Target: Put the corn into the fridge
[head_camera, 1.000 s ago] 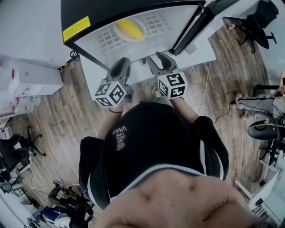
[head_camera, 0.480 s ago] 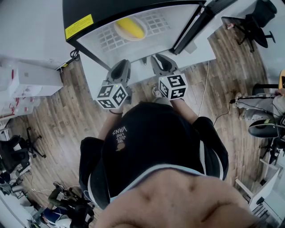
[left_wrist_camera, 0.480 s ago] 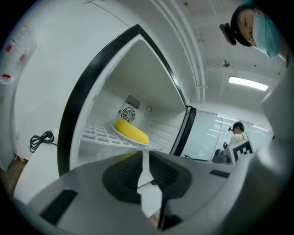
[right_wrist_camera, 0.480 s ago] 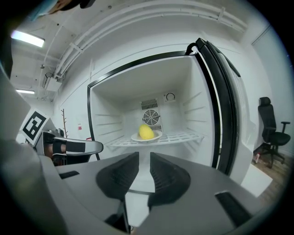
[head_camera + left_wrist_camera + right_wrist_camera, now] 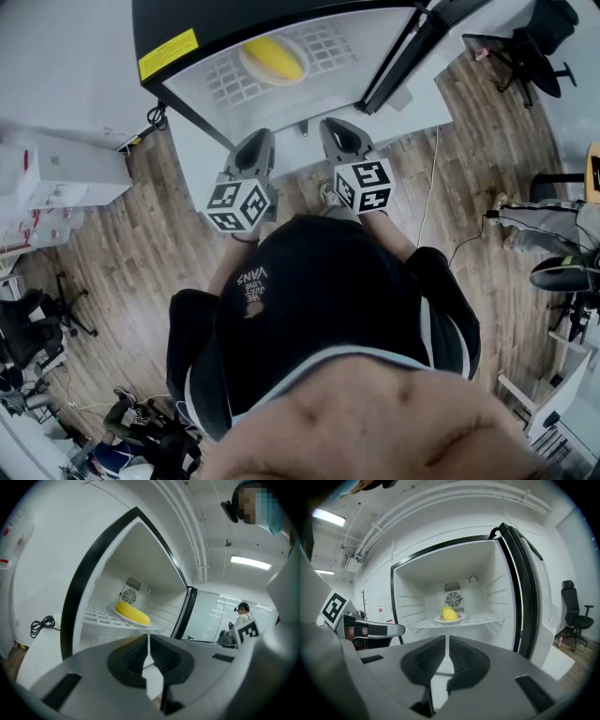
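Corn (image 5: 449,613) on plate (image 5: 459,618) in open fridge (image 5: 499,588) | left gripper (image 5: 148,639): jaws together, empty | right gripper (image 5: 446,641): jaws just closing, nearly together, nothing between

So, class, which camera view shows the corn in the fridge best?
The left gripper view: the corn appears largest, side-on. The right gripper view shows the corn small, end-on; the head view shows the corn from above.

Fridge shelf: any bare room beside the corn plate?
The white wire shelf is bare between the round white plate and the right wall, and between plate and left wall. Only mid-shelf is taken: yellow corn cob on the plate.
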A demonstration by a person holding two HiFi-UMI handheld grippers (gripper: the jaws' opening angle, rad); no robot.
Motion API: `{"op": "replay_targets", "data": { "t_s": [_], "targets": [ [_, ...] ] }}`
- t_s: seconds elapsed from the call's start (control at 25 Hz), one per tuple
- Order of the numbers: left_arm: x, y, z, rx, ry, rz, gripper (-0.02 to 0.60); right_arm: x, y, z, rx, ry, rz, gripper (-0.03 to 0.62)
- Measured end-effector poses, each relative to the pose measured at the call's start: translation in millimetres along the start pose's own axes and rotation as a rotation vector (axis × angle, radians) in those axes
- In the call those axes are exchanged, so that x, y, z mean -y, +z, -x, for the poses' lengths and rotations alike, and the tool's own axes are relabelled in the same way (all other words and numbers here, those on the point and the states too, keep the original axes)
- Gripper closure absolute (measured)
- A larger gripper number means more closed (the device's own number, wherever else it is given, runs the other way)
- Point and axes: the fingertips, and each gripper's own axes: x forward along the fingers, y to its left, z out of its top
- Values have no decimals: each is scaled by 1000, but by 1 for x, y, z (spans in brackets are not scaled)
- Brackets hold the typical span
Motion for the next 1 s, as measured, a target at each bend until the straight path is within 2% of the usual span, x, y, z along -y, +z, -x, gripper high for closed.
{"op": "replay_targets", "data": {
  "t_s": [0.4, 1.0],
  "targets": [
    [4, -1, 6, -2, -10, -19, 563, -4, -1, 8, -2, -10, 7, 582],
    [12, -3, 18, 5, -30, -35, 563, -10, -4, 23, 0, -33, 9, 582]
  ]
}}
